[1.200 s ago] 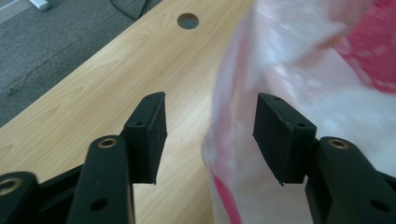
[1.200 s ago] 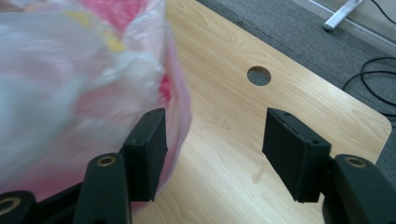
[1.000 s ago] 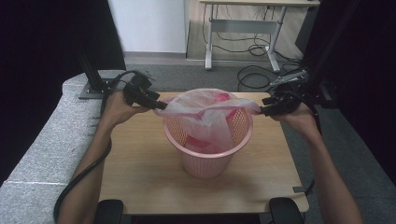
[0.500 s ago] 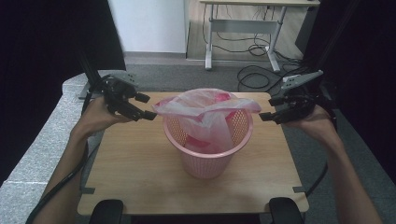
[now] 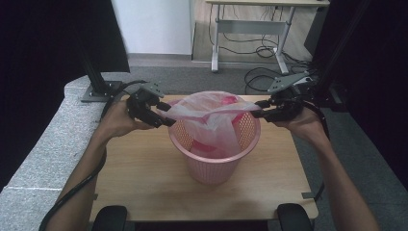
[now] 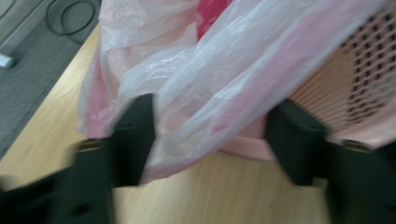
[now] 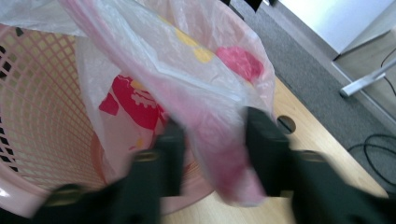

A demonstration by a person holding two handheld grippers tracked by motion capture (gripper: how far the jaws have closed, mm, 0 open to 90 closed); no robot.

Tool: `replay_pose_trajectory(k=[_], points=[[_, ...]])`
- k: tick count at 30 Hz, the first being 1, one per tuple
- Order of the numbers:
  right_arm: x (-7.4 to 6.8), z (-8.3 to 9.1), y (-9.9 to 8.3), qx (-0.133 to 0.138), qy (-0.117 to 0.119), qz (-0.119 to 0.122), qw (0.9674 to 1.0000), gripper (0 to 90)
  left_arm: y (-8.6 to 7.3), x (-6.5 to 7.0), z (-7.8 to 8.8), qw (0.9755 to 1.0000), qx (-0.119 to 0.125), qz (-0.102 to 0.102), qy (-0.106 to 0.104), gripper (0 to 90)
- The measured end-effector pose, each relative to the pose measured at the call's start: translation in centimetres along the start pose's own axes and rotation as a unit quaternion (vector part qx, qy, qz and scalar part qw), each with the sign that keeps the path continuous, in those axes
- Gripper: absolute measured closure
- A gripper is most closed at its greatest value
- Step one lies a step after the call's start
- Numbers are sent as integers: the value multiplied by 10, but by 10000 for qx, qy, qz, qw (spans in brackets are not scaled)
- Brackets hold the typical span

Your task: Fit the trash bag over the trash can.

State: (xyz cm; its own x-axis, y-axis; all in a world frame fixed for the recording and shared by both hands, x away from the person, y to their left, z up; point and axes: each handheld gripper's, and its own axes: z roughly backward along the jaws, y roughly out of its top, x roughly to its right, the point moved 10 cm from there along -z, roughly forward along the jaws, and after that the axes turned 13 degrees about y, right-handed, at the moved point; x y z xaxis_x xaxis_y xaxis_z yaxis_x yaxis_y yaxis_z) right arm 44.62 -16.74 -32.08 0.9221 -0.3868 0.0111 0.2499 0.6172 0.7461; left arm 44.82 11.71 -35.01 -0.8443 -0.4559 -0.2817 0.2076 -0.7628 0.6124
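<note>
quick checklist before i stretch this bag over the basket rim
1. Left gripper has bag edge between its jaws: ok; jaws have just been closing.
2. Right gripper has bag edge between its jaws: ok; also just closing.
3. Firm pinch on either side: cannot tell.
4. Plastic bag spans above the opening: ok.
5. Pink basket upright on the table: ok.
6. Bag over the rim: not ok.

basket: pink plastic lattice basket (image 5: pixel 214 159) stands on light wooden table (image 5: pixel 144 187), near its middle | bag: thin translucent plastic bag (image 5: pixel 211 113) lies in the basket and across its rim | left gripper (image 5: pixel 161 114): at the rim's left, bag edge between jaws | right gripper (image 5: pixel 260 109): at the rim's right, bag edge between jaws | behind table: grey metal desk frame (image 5: pixel 250 38)
</note>
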Motion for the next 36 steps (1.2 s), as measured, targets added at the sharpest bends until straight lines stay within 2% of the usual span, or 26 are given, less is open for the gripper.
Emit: replay_pose_trajectory(k=[2, 4, 6, 9, 13, 16, 22, 25, 29, 32, 36], points=[[-4, 1, 0, -16, 21, 53, 10000, 810, 0, 1, 0, 9999, -84, -85, 30, 717], [-10, 3, -3, -57, 136, 83, 9999, 856, 1, 4, 6, 10000, 26, -74, 9, 823], [-16, 6, -8, -110, 226, 78, 9997, 872, 1, 7, 14, 9999, 124, -49, -65, 864], [-26, 9, -18, -191, 378, 50, 9991, 878, -7, 16, 22, 9996, 147, -95, -218, 873], [-36, 6, -38, -377, 569, -43, 9977, 879, -22, 28, 22, 9989, 118, -157, -417, 873], [-40, 1, -52, -511, 669, -126, 9964, 879, -32, 34, 21, 9982, 121, -142, -562, 876], [-46, -1, -70, -492, 874, -328, 9944, 882, -43, 45, 13, 9962, 199, -142, -835, 878], [-51, -10, -82, -712, 944, -350, 9924, 882, -47, 52, 4, 9957, 163, -172, -897, 880], [-58, -20, -85, -570, 1093, -442, 9914, 879, -51, 58, -9, 9957, 90, -211, -900, 883], [-62, -22, -82, -433, 1202, -459, 9907, 873, -53, 66, -20, 9954, 17, -320, -903, 887], [-64, -24, -82, -281, 1283, -528, 9899, 879, -50, 73, -28, 9946, 196, -257, -983, 890]])
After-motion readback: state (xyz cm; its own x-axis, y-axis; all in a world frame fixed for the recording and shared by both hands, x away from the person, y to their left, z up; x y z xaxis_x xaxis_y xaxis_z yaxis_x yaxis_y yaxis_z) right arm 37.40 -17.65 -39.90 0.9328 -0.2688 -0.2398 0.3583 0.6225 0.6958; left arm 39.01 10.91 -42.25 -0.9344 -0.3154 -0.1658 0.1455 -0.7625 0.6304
